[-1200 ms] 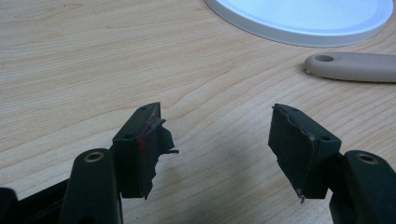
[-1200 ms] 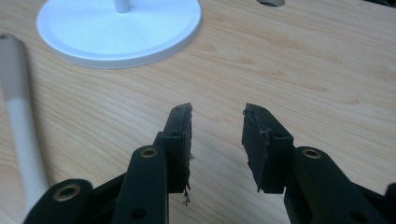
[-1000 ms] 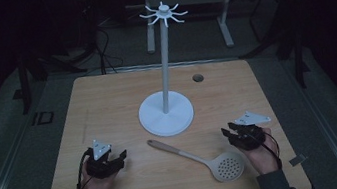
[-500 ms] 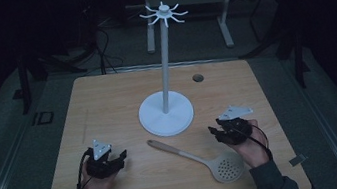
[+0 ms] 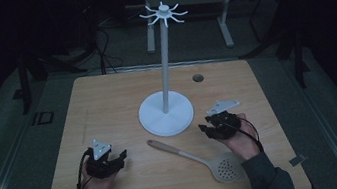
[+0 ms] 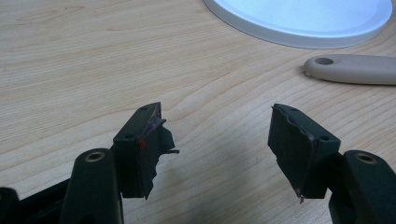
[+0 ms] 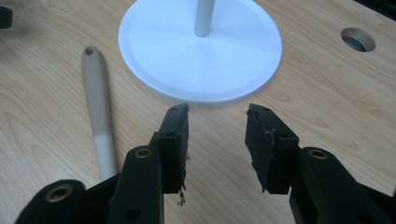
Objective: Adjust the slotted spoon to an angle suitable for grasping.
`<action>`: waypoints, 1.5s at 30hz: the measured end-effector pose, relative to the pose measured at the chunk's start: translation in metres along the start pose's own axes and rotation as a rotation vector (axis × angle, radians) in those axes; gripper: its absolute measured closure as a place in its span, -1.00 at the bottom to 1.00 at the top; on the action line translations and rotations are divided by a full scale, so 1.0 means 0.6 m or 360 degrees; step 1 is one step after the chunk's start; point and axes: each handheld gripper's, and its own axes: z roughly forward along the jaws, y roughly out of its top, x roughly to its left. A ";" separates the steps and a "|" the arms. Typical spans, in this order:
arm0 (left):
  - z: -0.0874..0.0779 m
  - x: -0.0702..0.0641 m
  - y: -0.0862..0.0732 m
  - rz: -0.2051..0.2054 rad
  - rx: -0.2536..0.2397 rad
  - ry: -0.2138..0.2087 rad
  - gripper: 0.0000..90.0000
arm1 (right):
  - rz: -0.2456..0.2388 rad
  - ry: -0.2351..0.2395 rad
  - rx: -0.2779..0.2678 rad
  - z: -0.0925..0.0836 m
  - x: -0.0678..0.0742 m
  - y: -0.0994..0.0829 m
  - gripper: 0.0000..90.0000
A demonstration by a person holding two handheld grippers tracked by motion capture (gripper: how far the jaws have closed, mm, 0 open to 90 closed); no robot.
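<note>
A white stand (image 5: 165, 64) with a round base (image 5: 166, 113) and hooked arms at its top rises from the middle of the wooden table (image 5: 107, 103). A slotted spoon (image 5: 196, 157) with a beige handle (image 7: 99, 112) and a grey perforated head (image 5: 228, 166) lies in front of the base. My left gripper (image 5: 115, 158) rests low at the front left, open and holding nothing; the handle's end (image 6: 350, 69) lies ahead to its right. My right gripper (image 5: 207, 130) hovers just right of the base (image 7: 201, 51), open, its jaws pointing toward the base's rim.
A round cable hole (image 5: 198, 77) sits in the table behind the stand's base. Dark floor, cables and metal frame legs (image 5: 223, 20) lie beyond the far edge. Bare wood spreads across the table's left half.
My right gripper has moved left and forward, from the table's right side to beside the stand's base. The left gripper and the spoon have stayed put.
</note>
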 end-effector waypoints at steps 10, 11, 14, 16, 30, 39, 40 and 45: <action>0.000 -0.001 0.000 0.0001 0.0002 -0.0003 -0.20 | -0.0037 0.0035 0.0033 0.015 0.011 0.016 0.33; 0.000 -0.001 0.000 0.0002 0.0002 -0.0003 -0.20 | -0.0040 0.0042 0.0039 0.016 0.013 0.018 0.33; 0.000 0.000 0.000 0.0004 0.0005 -0.0003 -0.20 | -0.0070 0.0048 0.0058 0.020 0.016 0.023 0.35; 0.001 -0.001 0.000 0.0001 0.0003 -0.0004 -0.20 | -0.0083 0.0055 0.0072 0.024 0.018 0.027 0.36; 0.000 0.000 0.000 0.0007 0.0004 -0.0005 -0.20 | -0.0166 0.0135 0.0197 0.049 0.038 0.046 0.32; -0.001 0.001 0.000 0.0000 -0.0003 -0.0005 -0.20 | -0.0226 0.0163 0.0261 0.064 0.055 0.059 0.25; -0.001 0.001 0.000 -0.0001 -0.0005 -0.0006 -0.20 | -0.0232 0.0163 0.0276 0.066 0.057 0.059 0.24; -0.001 0.001 0.000 -0.0002 -0.0007 -0.0007 -0.20 | -0.0288 0.0171 0.0333 0.080 0.065 0.061 0.23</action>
